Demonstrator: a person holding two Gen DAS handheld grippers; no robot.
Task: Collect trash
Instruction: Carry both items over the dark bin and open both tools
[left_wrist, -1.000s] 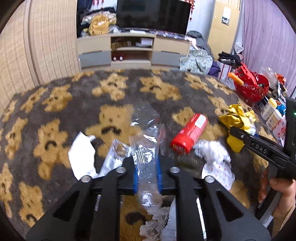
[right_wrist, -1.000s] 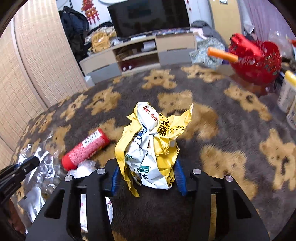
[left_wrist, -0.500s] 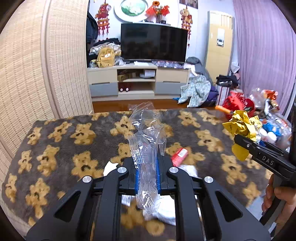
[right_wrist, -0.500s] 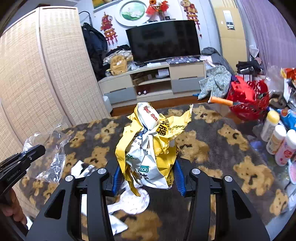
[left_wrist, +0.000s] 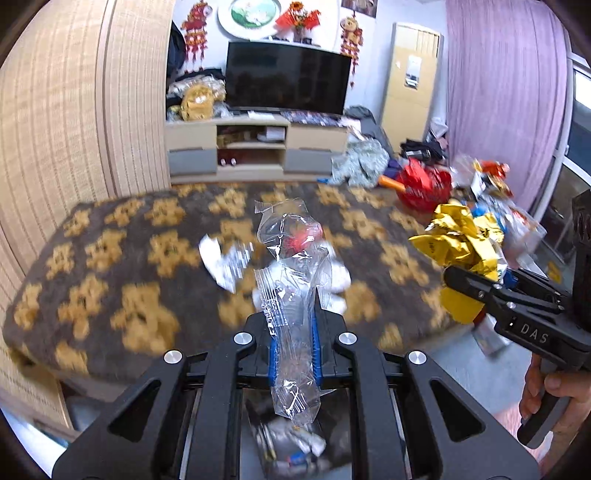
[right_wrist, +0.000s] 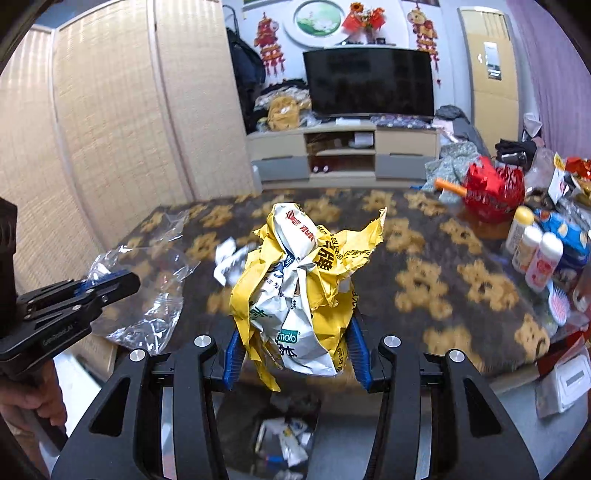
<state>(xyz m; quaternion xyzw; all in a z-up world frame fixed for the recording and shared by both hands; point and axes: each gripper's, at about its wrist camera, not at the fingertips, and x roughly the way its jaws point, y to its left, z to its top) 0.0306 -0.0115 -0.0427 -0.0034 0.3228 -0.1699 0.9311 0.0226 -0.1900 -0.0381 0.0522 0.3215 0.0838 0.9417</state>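
Below my left tool (left_wrist: 291, 350) holding clear wrapper (left_wrist: 291, 295) and right tool (right_wrist: 297, 350) holding yellow bag (right_wrist: 303, 291): open bin (right_wrist: 284, 439), nothing between. Ahead, bench edge (left_wrist: 92, 373). Scraps (left_wrist: 225, 262) mid-bench. Right side crowded: bottles (right_wrist: 535, 254), red basket (right_wrist: 495, 192). Left: woven screen (right_wrist: 92, 147) close beside bench.
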